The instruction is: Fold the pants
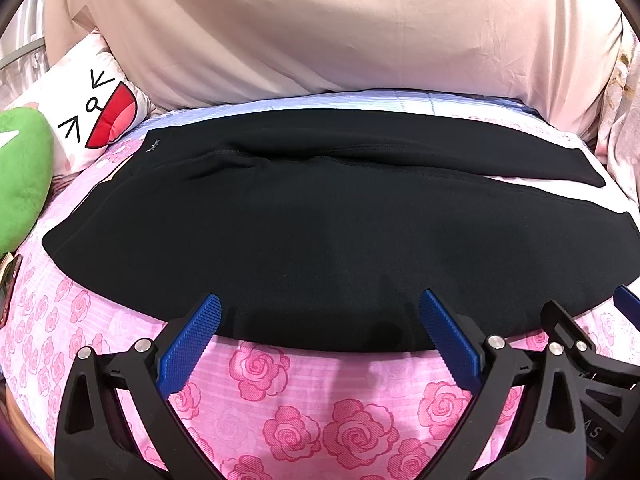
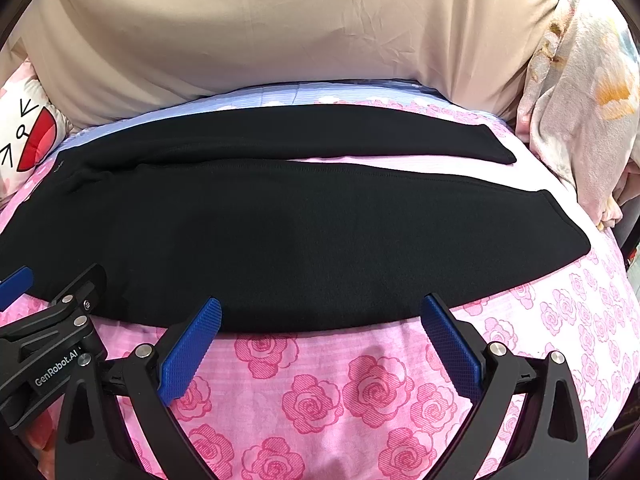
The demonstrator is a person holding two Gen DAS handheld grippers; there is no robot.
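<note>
Black pants lie flat across the pink rose-print bed sheet, waistband to the left, two legs running right with a gap between them. They also show in the right wrist view. My left gripper is open and empty, its blue pads at the pants' near edge. My right gripper is open and empty at the near edge further right. Each gripper shows at the side of the other's view: the right one and the left one.
A beige duvet lies behind the pants. A white cartoon pillow and a green plush sit at the left, with a phone by the edge. A floral blanket is bunched at the right.
</note>
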